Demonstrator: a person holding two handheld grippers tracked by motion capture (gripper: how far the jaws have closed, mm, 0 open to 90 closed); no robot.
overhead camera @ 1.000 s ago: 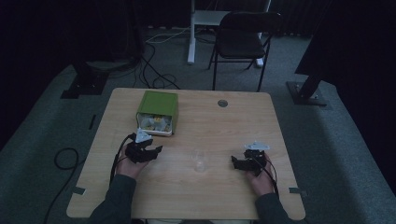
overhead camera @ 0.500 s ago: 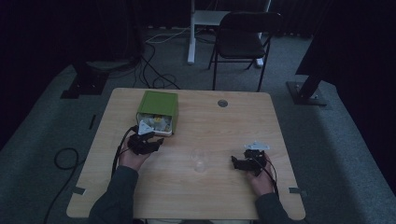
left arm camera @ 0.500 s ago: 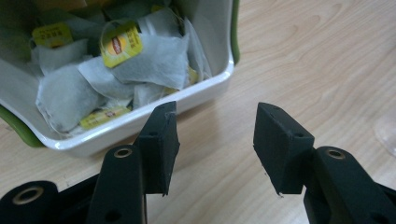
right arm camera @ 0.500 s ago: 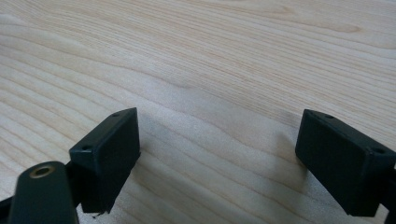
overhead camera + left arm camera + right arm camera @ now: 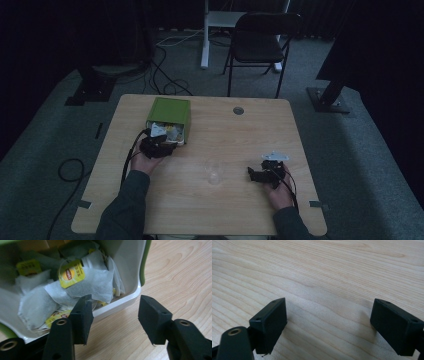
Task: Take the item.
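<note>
green box (image 5: 169, 116) of tea bags (image 5: 87, 283) at table's (image 5: 250, 135) far left, open side facing left gripper (image 5: 159, 145).
left gripper jaws parted at box mouth, gripping nothing. right gripper (image 5: 261, 174) jaws spread wide, empty, near clear glass (image 5: 214, 172).

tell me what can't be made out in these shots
- Tea bags: the left gripper view's top and left edges cut off the green box, so no count.
- Clear glass: too faint and small in the dim high view to tell if it holds anything.
- Round table insert: too small to identify.
</note>
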